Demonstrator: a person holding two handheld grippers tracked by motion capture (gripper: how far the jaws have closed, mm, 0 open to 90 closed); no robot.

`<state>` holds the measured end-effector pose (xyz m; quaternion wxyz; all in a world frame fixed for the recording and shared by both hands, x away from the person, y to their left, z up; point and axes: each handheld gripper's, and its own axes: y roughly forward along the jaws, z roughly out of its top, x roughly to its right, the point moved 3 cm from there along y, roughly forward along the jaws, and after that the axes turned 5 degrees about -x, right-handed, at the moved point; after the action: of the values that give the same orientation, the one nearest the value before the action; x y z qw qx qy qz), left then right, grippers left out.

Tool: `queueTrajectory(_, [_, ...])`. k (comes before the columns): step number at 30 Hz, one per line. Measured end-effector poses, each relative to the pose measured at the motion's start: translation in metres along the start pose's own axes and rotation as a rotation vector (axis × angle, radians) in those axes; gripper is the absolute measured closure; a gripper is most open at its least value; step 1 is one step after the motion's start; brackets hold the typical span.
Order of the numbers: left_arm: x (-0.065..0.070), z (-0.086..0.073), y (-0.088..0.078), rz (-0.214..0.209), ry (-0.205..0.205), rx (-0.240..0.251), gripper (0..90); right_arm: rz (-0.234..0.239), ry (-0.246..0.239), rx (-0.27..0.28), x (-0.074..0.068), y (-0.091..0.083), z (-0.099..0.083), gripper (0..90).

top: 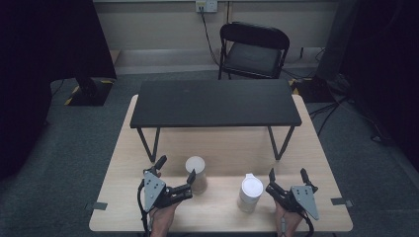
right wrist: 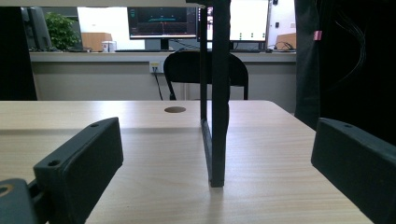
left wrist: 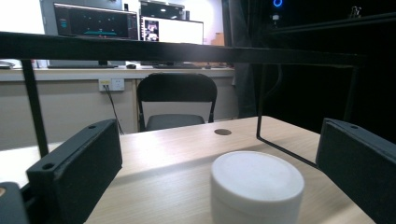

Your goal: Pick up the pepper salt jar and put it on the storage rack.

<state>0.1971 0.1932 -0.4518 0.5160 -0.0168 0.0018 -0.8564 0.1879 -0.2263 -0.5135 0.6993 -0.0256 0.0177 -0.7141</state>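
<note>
**Open Jaws Flanked a White-Lidded Cup at the Near Table Edge**

At the bottom of the high view, left of centre, the left gripper (top: 176,174) lay with its jaws spread wide, one fingertip just beside the beige cup (top: 196,174) with the white round top, the other well to the left of it. In the left gripper view that same cup (left wrist: 256,186) sat low in the frame, right of centre, between the two black jaws and touching neither; whether the right-hand jaw brushed it could not be told from the high view.

At the lower right of the high view, the right gripper (top: 287,175) also stood released, holding nothing. The white container (top: 249,192) with its tabbed lid stood just to its left, outside the jaws. In the right gripper view, bare wooden table (right wrist: 154,149) lay between the jaws, and the shelf's black leg (right wrist: 215,116) rose straight ahead in mid-frame.

Farther up the frame, the black shelf (top: 215,102) spanned the table's middle on thin slanted legs, its top overhanging the space beyond both cups. Past the table's far edge, at upper centre, stood a black folding chair (top: 253,49), with a wall socket (top: 206,5) above it.
</note>
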Motion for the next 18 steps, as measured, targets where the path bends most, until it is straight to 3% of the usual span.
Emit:
queueTrajectory(8, [0.007,-0.006,0.012,-0.045,0.028,-0.035,0.1,0.000,0.000,0.000,0.000,0.000,0.000,1.4])
queueTrajectory(18, [0.011,-0.018,0.027,-0.065,-0.001,-0.112,3.3,-0.001,0.000,0.000,0.000,0.000,0.000,1.4])
